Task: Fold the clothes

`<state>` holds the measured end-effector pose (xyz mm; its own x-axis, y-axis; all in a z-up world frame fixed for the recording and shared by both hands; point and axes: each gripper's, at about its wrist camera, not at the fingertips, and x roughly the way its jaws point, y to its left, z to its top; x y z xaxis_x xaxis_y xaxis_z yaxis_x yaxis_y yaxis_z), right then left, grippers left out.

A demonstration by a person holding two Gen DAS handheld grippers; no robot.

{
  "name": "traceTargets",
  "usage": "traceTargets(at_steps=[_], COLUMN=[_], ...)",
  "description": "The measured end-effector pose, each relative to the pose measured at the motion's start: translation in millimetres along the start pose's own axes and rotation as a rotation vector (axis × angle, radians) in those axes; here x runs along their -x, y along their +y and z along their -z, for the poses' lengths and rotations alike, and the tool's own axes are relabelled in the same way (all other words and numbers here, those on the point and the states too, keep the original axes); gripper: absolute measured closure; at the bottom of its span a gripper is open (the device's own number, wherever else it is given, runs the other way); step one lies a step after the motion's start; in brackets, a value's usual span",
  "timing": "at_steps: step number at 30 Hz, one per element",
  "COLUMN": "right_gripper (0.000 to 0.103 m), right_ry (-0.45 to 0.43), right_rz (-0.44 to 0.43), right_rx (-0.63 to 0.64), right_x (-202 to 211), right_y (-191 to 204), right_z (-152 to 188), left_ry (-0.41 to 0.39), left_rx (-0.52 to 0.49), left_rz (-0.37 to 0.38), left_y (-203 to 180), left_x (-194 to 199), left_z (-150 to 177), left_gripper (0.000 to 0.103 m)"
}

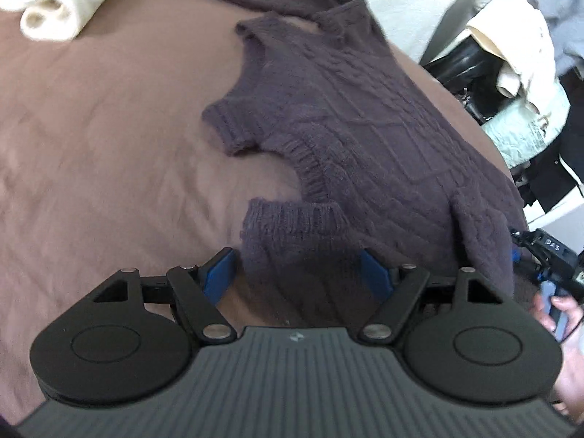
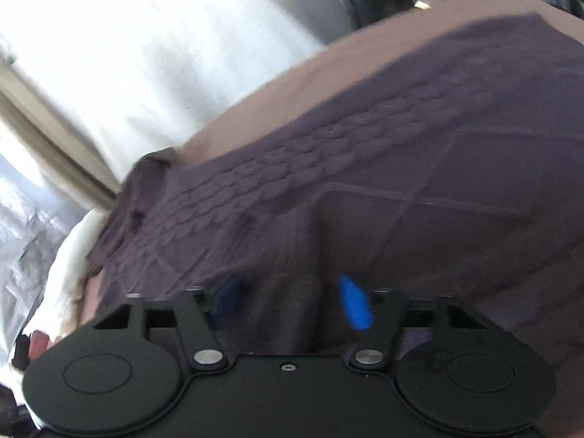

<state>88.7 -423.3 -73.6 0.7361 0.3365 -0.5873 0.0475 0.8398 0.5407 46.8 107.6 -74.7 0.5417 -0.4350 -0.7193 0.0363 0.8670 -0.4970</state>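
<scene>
A dark purple cable-knit sweater (image 1: 357, 116) lies spread on a brown bed sheet (image 1: 91, 146), its neck and ribbed cuffs toward the left. My left gripper (image 1: 297, 273) is open just above a folded ribbed cuff (image 1: 292, 226), with knit lying between its blue pads (image 1: 219, 273) and untouched by them. My right gripper (image 1: 540, 255) shows at the sweater's right edge, held by a hand (image 1: 562, 314). In the blurred right wrist view, the right gripper (image 2: 290, 301) pinches a raised ridge of the sweater (image 2: 365, 146) between its blue pads (image 2: 354, 303).
A rolled white cloth (image 1: 47, 18) lies at the sheet's far left corner. Beyond the bed's right edge is a pile of clothes and bags (image 1: 511, 73). White bedding (image 2: 146, 54) and crinkled silver material (image 2: 25, 237) lie past the sweater's far end.
</scene>
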Motion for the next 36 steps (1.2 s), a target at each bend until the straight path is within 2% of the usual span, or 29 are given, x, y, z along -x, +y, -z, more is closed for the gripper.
traceTargets(at_steps=[1,3,4,6,9,11,13,16,19,20,22,25,27,29,30,31,33,34,36], right_gripper=[0.083,0.088,0.096,0.096,0.096,0.096,0.096,0.096,0.096,0.096,0.096,0.096,0.097,0.097,0.094,0.083,0.082,0.082,0.081], right_ry=[-0.009,-0.072,-0.123,-0.242,-0.441,-0.488,-0.473,-0.384,-0.318,-0.321,-0.326,-0.344,-0.416,-0.455,-0.438,-0.407,-0.336,-0.319,-0.319], right_rz=[-0.039,-0.009,-0.006,-0.012,0.128,0.239,0.368,0.524,0.558,0.558,0.543,0.535,0.512,0.517,0.573,0.633,0.737,0.747,0.659], right_rx=[0.071,0.223,0.237,0.256,0.371,0.374,0.350,0.276,0.134,0.098,0.069,0.208,0.350,0.341,0.300,0.270,0.251,0.248,0.230], right_x=[0.0,9.9,22.2,52.3,98.1,111.7,110.3,96.2,86.0,86.8,90.6,93.6,104.9,112.4,108.9,102.8,86.3,84.9,94.7], right_y=[9.7,34.7,45.2,59.3,75.6,67.0,44.9,2.5,-37.1,-44.3,-48.8,-24.5,-8.5,-3.5,-8.0,-16.3,-27.8,-28.7,-18.5], right_z=[2.9,-3.0,-13.1,-34.3,-53.9,-59.6,-57.3,-47.7,-33.4,-28.9,-22.8,-28.9,-33.0,-42.9,-50.5,-58.6,-66.1,-61.7,-41.4], left_ry=[-0.024,-0.119,-0.163,-0.232,-0.298,-0.303,-0.290,-0.210,-0.118,-0.091,-0.081,-0.118,-0.166,-0.187,-0.191,-0.195,-0.189,-0.155,-0.112], left_rx=[-0.019,-0.052,-0.071,-0.081,-0.050,-0.065,-0.090,-0.141,-0.178,-0.174,-0.156,-0.141,-0.129,-0.119,-0.114,-0.109,-0.091,-0.064,-0.011], left_rz=[0.000,-0.032,-0.051,-0.043,0.076,0.122,0.140,0.100,0.015,-0.004,0.008,0.029,0.054,0.054,0.048,0.042,0.033,0.035,0.037], left_y=[-1.2,-0.2,0.1,2.4,2.8,-3.4,-12.6,-26.3,-35.7,-36.5,-35.1,-37.0,-38.8,-40.7,-41.7,-42.7,-43.5,-41.3,-35.7], left_x=[3.1,13.8,19.8,34.0,49.6,46.9,36.7,10.9,-6.5,-9.1,-5.0,4.4,10.1,6.1,2.0,-2.0,-10.9,-16.8,-25.7], left_z=[-0.4,-3.4,-6.0,-11.2,-16.2,-19.8,-21.8,-18.4,-5.4,-0.6,7.2,4.3,0.3,-4.6,-7.3,-10.0,-15.1,-16.9,-17.1], left_gripper=[0.029,0.029,0.029,0.029,0.029,0.029,0.028,0.028,0.028,0.028,0.028,0.028,0.028,0.028,0.028,0.028,0.028,0.028,0.028])
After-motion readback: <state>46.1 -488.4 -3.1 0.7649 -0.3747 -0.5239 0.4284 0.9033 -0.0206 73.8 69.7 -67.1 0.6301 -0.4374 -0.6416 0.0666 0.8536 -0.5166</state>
